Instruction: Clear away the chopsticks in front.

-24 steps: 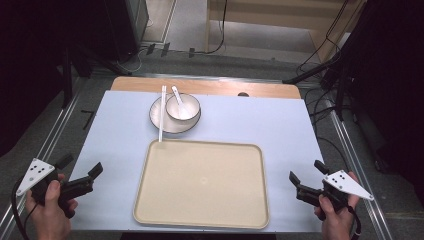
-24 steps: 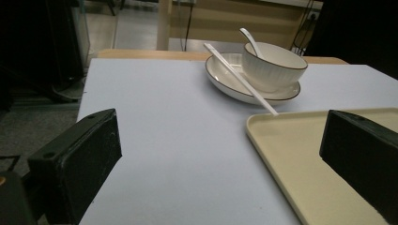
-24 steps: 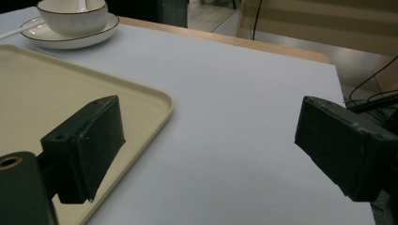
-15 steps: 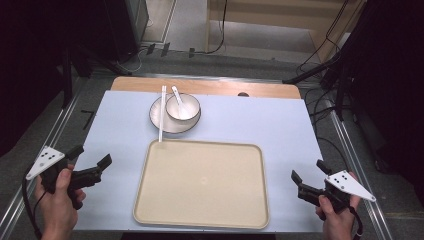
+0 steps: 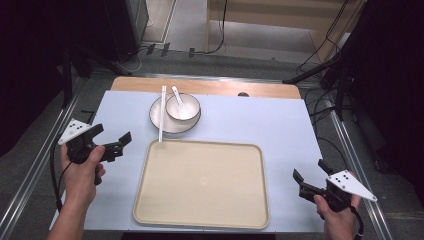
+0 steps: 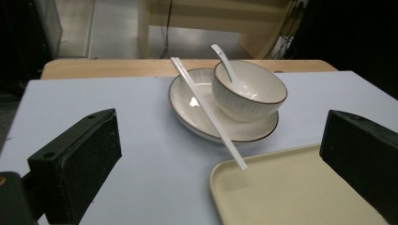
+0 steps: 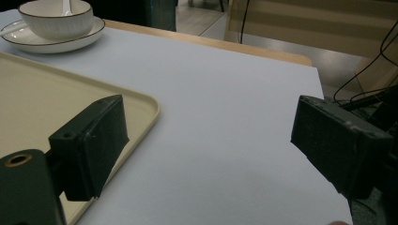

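Note:
A white bowl (image 5: 192, 107) with a white spoon (image 5: 178, 97) in it stands on a white plate (image 5: 170, 128) at the back of the table. White chopsticks (image 5: 161, 115) lie across the plate's left side, their near end resting on the rim of an empty beige tray (image 5: 200, 182). My left gripper (image 5: 111, 133) is open, held left of the tray and pointing toward the plate (image 6: 187, 101). My right gripper (image 5: 310, 171) is open too, off the tray's right edge near the front. Nothing sits between either pair of jaws.
A pale blue mat (image 5: 260, 125) covers the table, with a wooden strip (image 5: 210, 86) showing along the back. Metal rails run down both sides. Cables and furniture legs lie on the floor beyond the table.
My left gripper has moved forward and to the right, closer to the tray's left corner and the plate. The right gripper has barely shifted.

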